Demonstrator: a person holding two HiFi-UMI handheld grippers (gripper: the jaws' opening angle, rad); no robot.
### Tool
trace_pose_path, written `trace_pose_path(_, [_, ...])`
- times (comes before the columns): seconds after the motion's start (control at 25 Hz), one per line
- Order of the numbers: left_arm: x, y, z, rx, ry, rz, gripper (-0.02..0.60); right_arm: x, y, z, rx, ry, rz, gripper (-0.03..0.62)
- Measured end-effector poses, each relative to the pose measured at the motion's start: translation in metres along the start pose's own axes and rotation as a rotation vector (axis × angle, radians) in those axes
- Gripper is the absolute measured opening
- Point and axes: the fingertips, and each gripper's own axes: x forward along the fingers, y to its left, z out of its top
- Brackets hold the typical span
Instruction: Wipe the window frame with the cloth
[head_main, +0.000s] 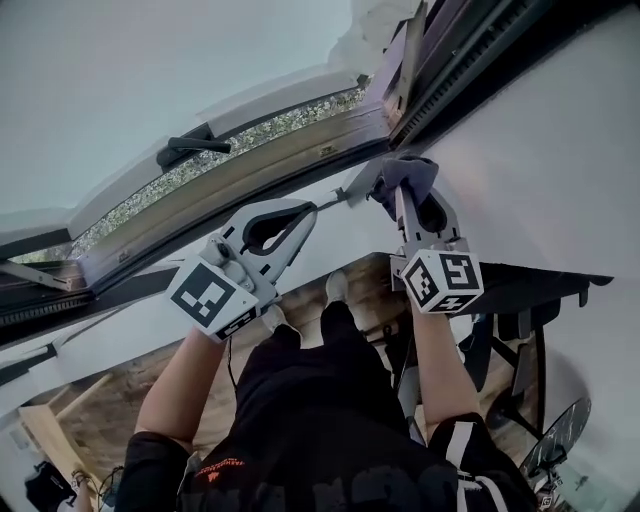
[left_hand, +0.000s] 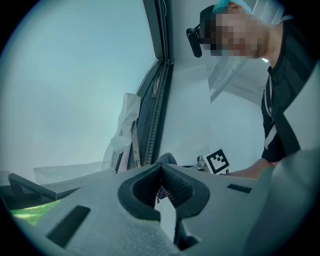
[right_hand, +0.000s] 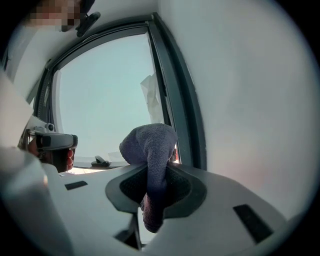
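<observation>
One cloth (right_hand: 150, 145) pinched between right fingers (right_hand: 186, 189), bunched beyond their tips, left fingers (left_hand: 181, 189) clenched

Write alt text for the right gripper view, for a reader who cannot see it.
The right gripper is shut on a grey-purple cloth, whose bunched end rises above the jaws. Behind it, a dark window frame divides pale glass from a white wall.

White wall (head_main: 540, 150) fills the right side. Far below there's a wooden floor (head_main: 365, 290), a dark desk (head_main: 540, 280) juts out on the right, and a round fan (head_main: 560, 440) sits near it.
</observation>
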Motion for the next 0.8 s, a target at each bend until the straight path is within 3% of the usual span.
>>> trace_pose_path(0.44, [-0.03,0.004,0.017,0.027,-0.033,0.067,0.02,-0.013,0.06,0.056,-0.089,-0.085,0.143,0.063])
trace_pose_path(0.8, [-0.048,0.001,0.023,0.037,-0.054,0.131,0.02,-0.017,0.096,0.07,-0.146,-0.096,0.239,0.063])
